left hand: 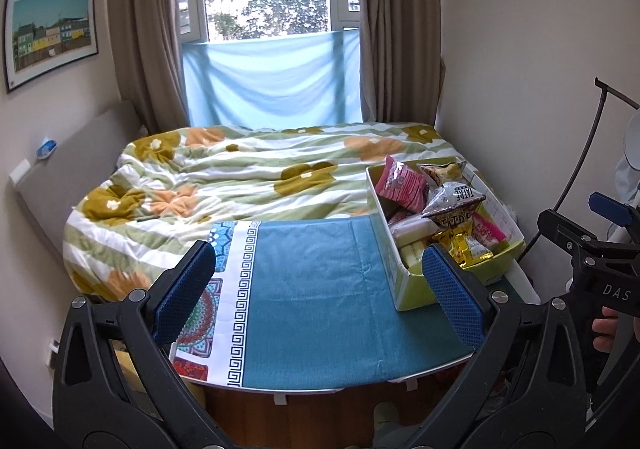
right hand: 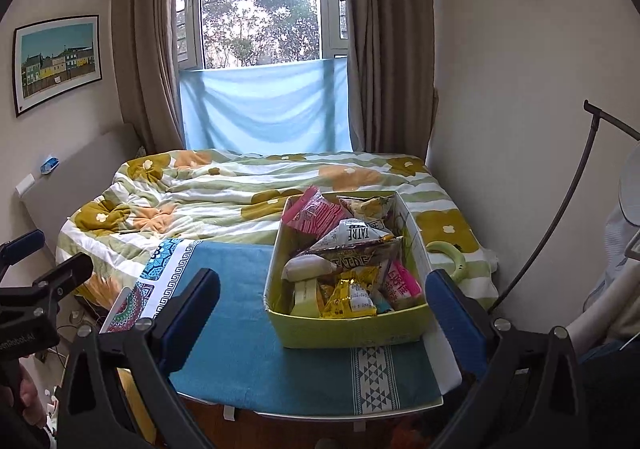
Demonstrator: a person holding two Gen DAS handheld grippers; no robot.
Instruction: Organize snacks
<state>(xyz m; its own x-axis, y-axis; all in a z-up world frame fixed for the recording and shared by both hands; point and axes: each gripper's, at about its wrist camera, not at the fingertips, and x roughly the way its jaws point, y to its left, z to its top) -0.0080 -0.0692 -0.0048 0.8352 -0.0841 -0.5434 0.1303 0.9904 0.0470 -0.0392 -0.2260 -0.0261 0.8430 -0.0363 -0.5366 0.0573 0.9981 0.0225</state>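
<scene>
A yellow-green cardboard box [right hand: 352, 327] full of snack packets stands on a small table under a teal cloth [right hand: 248, 329]. Inside lie a pink packet [right hand: 316, 215], a white-and-gold pyramid bag [right hand: 352, 245], a yellow packet [right hand: 348, 295] and a pale roll [right hand: 308, 267]. My right gripper [right hand: 320, 305] is open and held back from the box's near side, empty. In the left wrist view the box [left hand: 404, 281] sits at the right of the cloth [left hand: 312, 309]. My left gripper [left hand: 320, 285] is open over the bare cloth, holding nothing.
Behind the table lies a bed with a floral quilt [right hand: 224, 189]. Beyond it are a window and brown curtains [right hand: 384, 49]. A wall stands at the right, with a thin black rod [right hand: 560, 209] near it. A pale green ring [right hand: 450, 255] rests beside the box.
</scene>
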